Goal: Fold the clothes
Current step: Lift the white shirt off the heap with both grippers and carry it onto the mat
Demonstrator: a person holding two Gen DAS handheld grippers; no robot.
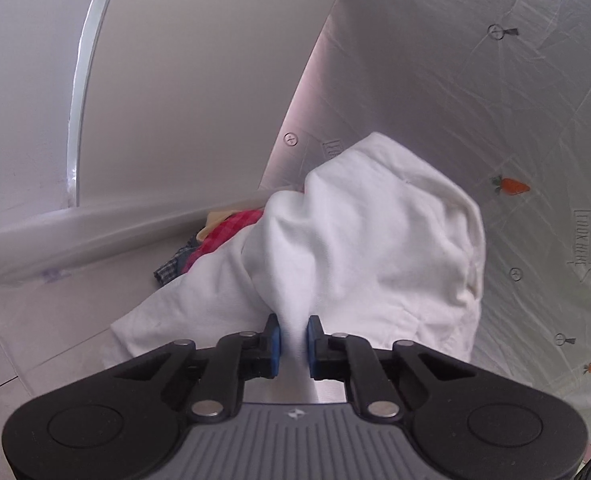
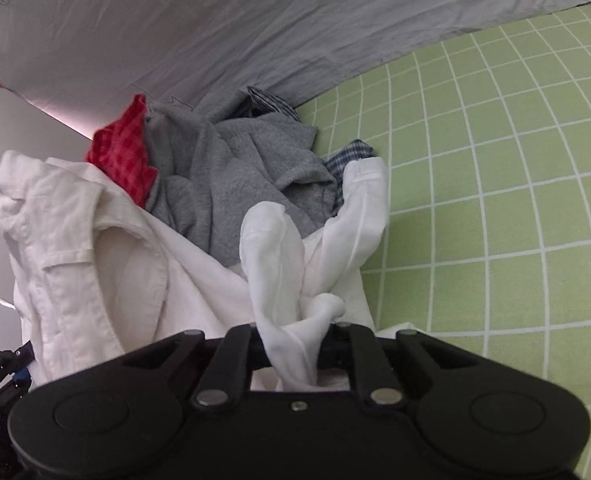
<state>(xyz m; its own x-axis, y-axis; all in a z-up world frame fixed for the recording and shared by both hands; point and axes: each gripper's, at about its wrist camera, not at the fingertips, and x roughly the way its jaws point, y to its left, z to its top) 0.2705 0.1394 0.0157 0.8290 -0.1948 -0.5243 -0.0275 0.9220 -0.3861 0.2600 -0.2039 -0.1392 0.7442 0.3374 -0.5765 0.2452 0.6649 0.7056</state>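
Blue pads (image 1: pixel 274 344) of the left gripper (image 1: pixel 294 345) pinch a bunched fold of the white shirt (image 1: pixel 375 240), jaws nearly closed on the cloth. Right gripper (image 2: pixel 293 354) likewise clamped on a twisted white fold (image 2: pixel 291 344) of the same shirt; its pads are buried in the cloth and not visible.

Shirt humps up beyond both grippers, collar and placket (image 2: pixel 67 256) draped to the left in the right wrist view. Behind it, one heap of loose clothes, no basket or bin around them: one grey knit garment (image 2: pixel 235 168), one red checked piece (image 2: pixel 125 158), and blue plaid cloth (image 2: pixel 349 156) showing in two spots, possibly one garment.

Heap and shirt lie on a bed. Green sheet with white grid (image 2: pixel 495 200) to the right; pale grey sheet with small carrot prints (image 1: pixel 513 186) beyond. White wall (image 1: pixel 195 80) and a pale ledge (image 1: pixel 95 220) to the left of the bed. Tiled floor (image 1: pixel 23 352) below.
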